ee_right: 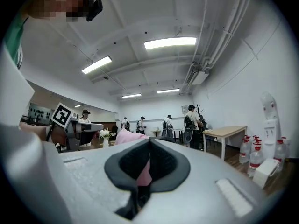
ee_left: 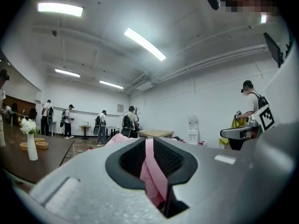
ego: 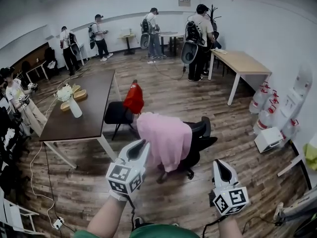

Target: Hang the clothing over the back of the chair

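Observation:
A pink garment (ego: 166, 138) lies draped over the back of a black office chair (ego: 202, 133) in the middle of the head view. My left gripper (ego: 142, 144) is at the garment's near left edge. In the left gripper view the left gripper (ee_left: 148, 143) is shut on a fold of the pink garment (ee_left: 152, 171), which runs down between the pads. My right gripper (ego: 218, 163) hangs to the right of the chair, apart from the cloth. In the right gripper view the right gripper (ee_right: 149, 143) has its jaws together, with the pink garment (ee_right: 128, 136) beyond them.
A dark table (ego: 94, 118) with a vase of flowers (ego: 69, 100) stands at the left. By it is a black chair with a red garment (ego: 133, 98). A light wooden table (ego: 242, 63) and water bottles (ego: 265, 108) are at the right. Several people stand at the back.

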### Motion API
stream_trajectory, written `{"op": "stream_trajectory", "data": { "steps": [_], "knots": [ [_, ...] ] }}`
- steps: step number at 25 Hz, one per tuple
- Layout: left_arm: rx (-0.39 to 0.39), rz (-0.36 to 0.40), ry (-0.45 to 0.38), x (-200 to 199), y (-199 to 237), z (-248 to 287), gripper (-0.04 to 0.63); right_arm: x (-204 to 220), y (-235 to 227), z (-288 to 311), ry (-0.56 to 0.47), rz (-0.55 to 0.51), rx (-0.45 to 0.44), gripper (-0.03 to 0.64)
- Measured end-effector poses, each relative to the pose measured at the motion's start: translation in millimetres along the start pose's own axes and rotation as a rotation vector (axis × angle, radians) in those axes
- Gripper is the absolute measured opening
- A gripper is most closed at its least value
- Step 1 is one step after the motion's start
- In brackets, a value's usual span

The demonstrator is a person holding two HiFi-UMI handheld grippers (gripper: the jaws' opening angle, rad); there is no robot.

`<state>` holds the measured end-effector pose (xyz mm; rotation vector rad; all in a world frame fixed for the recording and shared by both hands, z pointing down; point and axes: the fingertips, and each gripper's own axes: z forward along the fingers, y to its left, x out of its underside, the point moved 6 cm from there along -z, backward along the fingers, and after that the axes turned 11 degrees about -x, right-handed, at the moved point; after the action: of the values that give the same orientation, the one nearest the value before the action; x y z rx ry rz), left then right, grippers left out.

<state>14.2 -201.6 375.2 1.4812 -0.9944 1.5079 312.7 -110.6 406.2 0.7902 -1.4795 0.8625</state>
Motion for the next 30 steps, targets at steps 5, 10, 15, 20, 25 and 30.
{"op": "stream_trajectory", "data": {
  "steps": [5,10,15,20,25,30],
  "knots": [
    [-0.049,-0.025,-0.024,1.9,33.9,-27.3,0.061,6.1,20.0,22.5,0.011,0.014,-0.007,0.002],
    [-0.117,-0.075,0.007,10.5,94.5,-48.7,0.06,7.4,53.0,60.2,0.012,0.013,-0.036,0.002],
    [-0.132,-0.064,0.003,9.2,143.5,-63.0,0.057,13.1,96.2,99.2,0.025,0.03,-0.047,0.002],
    [-0.153,-0.059,-0.033,7.8,173.8,-66.4,0.054,20.9,118.6,119.5,0.035,0.029,-0.045,0.002],
    [-0.135,-0.071,-0.035,10.0,188.7,-66.5,0.052,15.4,131.8,127.1,0.019,0.001,-0.03,0.002],
    [-0.137,-0.078,-0.042,10.6,198.3,-66.5,0.049,5.0,140.8,125.5,0.001,-0.087,0.017,0.002]
  ]
}}
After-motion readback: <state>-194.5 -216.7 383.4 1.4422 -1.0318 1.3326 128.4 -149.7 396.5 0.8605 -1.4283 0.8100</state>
